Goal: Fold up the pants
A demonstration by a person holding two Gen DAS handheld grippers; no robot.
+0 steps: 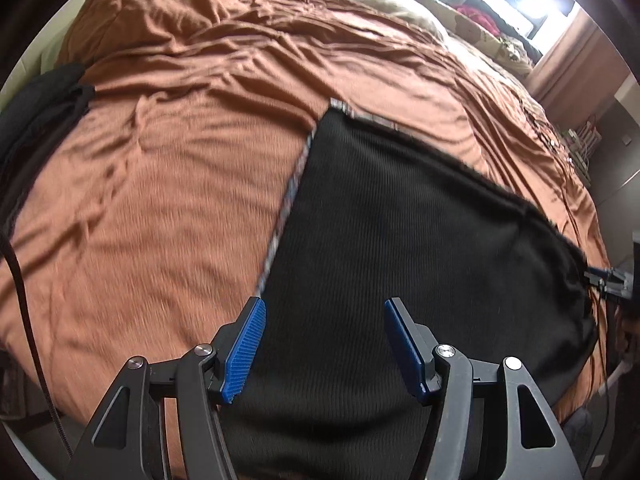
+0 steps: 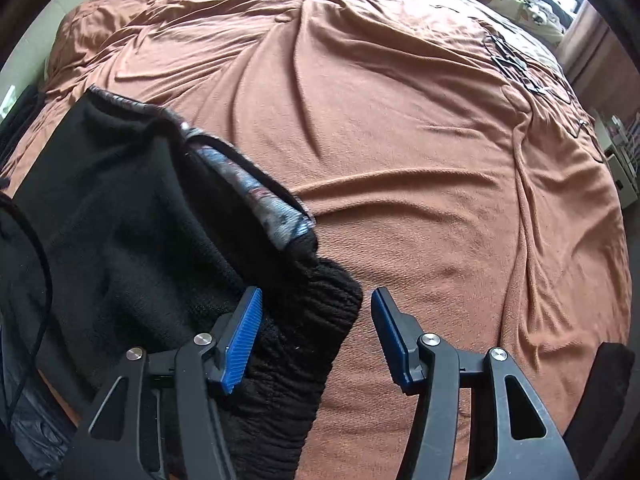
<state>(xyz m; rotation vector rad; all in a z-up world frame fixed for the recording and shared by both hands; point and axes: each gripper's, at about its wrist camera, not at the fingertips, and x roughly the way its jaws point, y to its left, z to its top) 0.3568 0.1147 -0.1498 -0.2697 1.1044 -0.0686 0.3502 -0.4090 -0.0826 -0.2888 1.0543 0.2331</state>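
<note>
Pants (image 1: 400, 240): black ribbed knit, folded flat into rough rectangle on orange blanket (image 1: 160, 200) at near edge of bed, patterned lining peeking along the fold edges. Left claw (image 1: 324, 344) released, hovers over near part of panel, nothing gripped. Right claw (image 2: 316, 336) released, elastic waistband end (image 2: 312, 320) lies under its gap, pads clear of cloth. Judgement: fabric soft, limp, fairly thick; likely to sag and slide if lifted by one point. Best hold: pinch both layers at corners or waistband.
</note>
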